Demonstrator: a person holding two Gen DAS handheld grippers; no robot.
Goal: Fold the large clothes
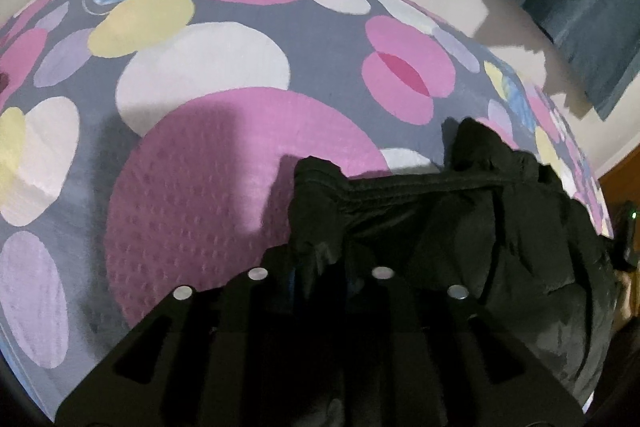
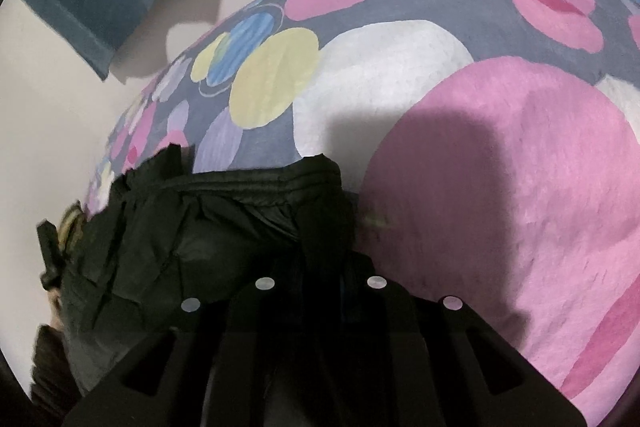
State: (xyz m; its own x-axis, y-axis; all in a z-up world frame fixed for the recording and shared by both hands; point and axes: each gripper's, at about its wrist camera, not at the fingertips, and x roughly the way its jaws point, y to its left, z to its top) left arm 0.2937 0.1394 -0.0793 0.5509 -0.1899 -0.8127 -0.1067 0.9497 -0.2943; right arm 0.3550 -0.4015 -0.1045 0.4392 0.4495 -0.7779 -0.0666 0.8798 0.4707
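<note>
Left wrist view: the left gripper has its fingers pinching one end of a black jacket that hangs bunched above the spotted bedspread. The right gripper pinches the jacket's other end, near the waistband.

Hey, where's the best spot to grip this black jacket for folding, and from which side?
Judging by its pose, the stitched hem band along the far edge of the black jacket is firmest. Each gripper seems already shut on an end corner: the left gripper at its left end, the right gripper at its right end, coming from the near side over the patterned bedspread.
</note>
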